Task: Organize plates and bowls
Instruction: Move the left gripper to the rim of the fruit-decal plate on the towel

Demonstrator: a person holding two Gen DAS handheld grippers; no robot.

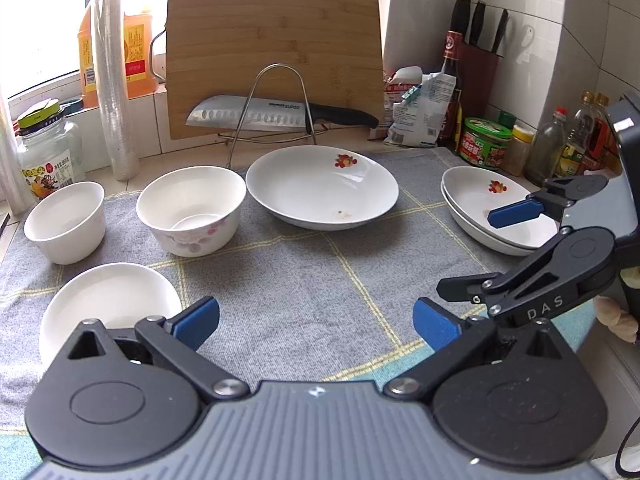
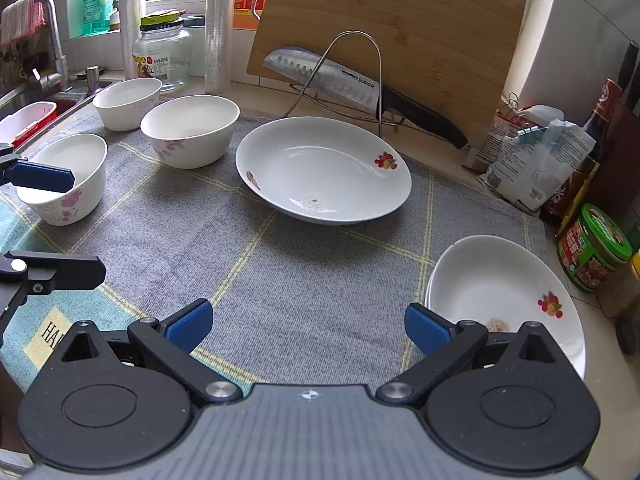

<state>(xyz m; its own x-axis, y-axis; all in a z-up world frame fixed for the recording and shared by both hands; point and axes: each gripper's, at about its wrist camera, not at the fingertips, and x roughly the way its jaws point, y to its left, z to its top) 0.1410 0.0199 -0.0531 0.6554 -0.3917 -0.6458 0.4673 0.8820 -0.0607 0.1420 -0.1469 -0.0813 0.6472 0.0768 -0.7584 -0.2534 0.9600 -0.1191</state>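
a grey towel [image 1: 288, 280] with thin yellow check lines covers the counter and fills the middle of both views; every dish sits on it.

the largest dish, a wide shallow white plate [image 1: 322, 186], sits at the centre of the left wrist view, just below a leaning bamboo cutting board [image 1: 272, 52]. it has a small red and yellow fruit print on its inner wall and a brownish food smear near its lower rim.

at the right edge of the left wrist view two similar plates are stacked [image 1: 492, 208], one nested in the other, with the same fruit print; in the right wrist view the stack is at lower right, with a crumbly residue in the top plate.

next in size, a deep white bowl with pink flowers [image 1: 191, 210] stands left of centre. a smaller plain white bowl [image 1: 65, 221] is at the left edge, and another small white bowl [image 1: 110, 312] is at lower left, seen from above; the right wrist view shows pink blossoms on its side.

a steel knife with a black handle [image 1: 280, 114] rests across a wire rack in front of the board.

the left gripper [image 1: 316, 322] is at the bottom of its own view, its blue-padded fingers spread wide apart over bare towel, holding nothing. the right gripper [image 2: 308, 326] is at the bottom of its view, likewise wide apart and empty, with one pad close to the stacked plates' rim.
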